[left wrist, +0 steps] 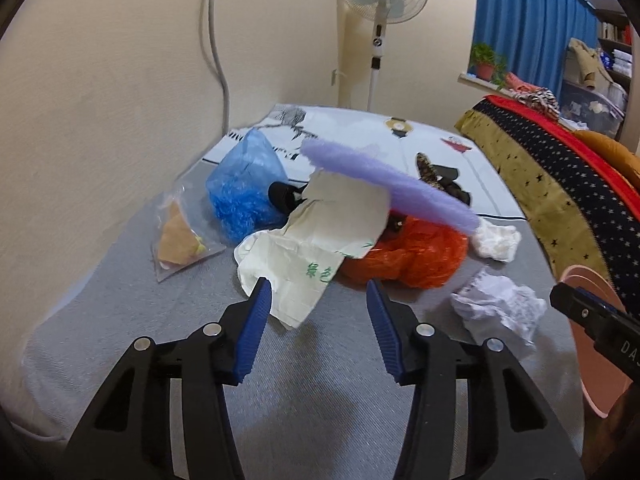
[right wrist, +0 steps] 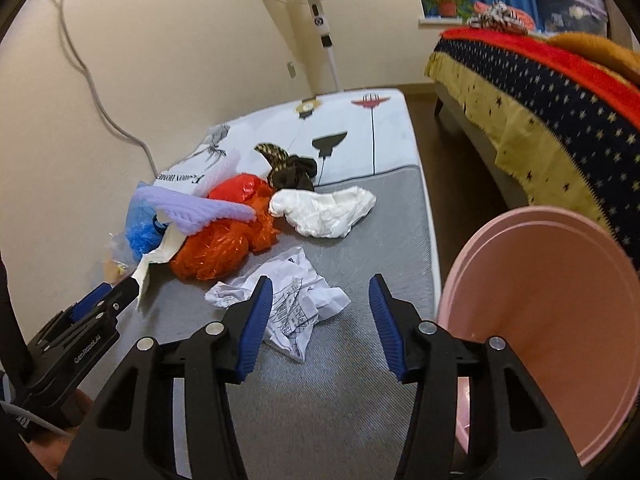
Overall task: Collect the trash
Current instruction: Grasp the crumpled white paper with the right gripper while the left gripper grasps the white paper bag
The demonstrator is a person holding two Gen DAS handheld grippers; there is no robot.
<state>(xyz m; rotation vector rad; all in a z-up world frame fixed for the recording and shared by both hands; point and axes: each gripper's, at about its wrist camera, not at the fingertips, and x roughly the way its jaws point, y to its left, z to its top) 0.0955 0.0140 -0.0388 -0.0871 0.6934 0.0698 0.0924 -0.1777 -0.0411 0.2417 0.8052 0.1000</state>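
Approaching the pile: left tool [left wrist: 318, 292] half-open, empty, white bag [left wrist: 296, 268] just ahead. Right tool [right wrist: 320, 290] half-open, empty, crumpled paper [right wrist: 288, 304] between fingertips, pink bin [right wrist: 560, 320] rightward. Next: lower, close, lift.

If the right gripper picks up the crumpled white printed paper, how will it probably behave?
The crumpled paper looks light: thin sheet, loosely balled. It will probably squash further between the jaws rather than resist, as its folds stand open. It seems unlikely to roll, since its flat flaps rest on the grey mattress.
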